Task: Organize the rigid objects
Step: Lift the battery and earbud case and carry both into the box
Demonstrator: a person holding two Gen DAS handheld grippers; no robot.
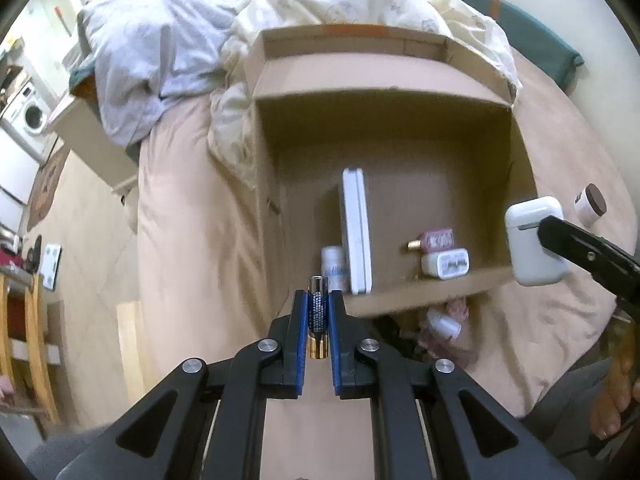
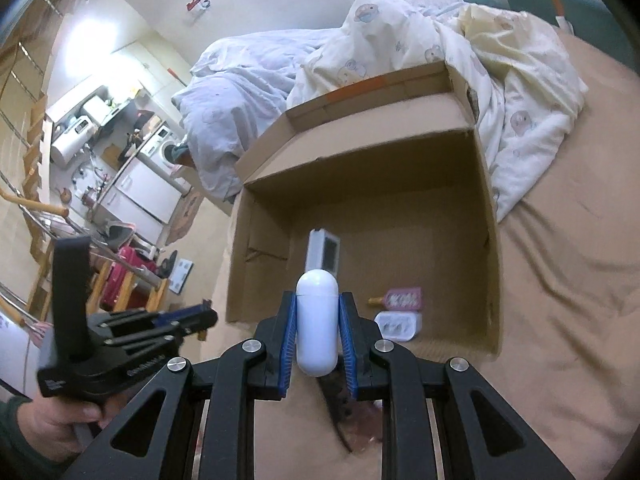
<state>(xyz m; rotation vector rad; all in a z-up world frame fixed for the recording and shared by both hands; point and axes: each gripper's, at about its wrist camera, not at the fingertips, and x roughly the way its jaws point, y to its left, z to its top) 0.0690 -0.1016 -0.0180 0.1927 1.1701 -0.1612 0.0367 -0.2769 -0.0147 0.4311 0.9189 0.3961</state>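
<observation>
Left wrist view: our left tongs clamp a battery just before the cardboard box on the bed. Right wrist view: our right tongs clamp a white earbud case above the box's near edge.

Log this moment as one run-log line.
left gripper: shut on lipstick tube | right gripper: shut on earbud case | cardboard box: open

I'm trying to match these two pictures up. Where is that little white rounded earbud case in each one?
Left wrist view: white rounded earbud case at the right edge, pinched by the right claw.
Right wrist view: case at centre, between the blue pads.
Shared landmark: the open brown cardboard box.
</observation>
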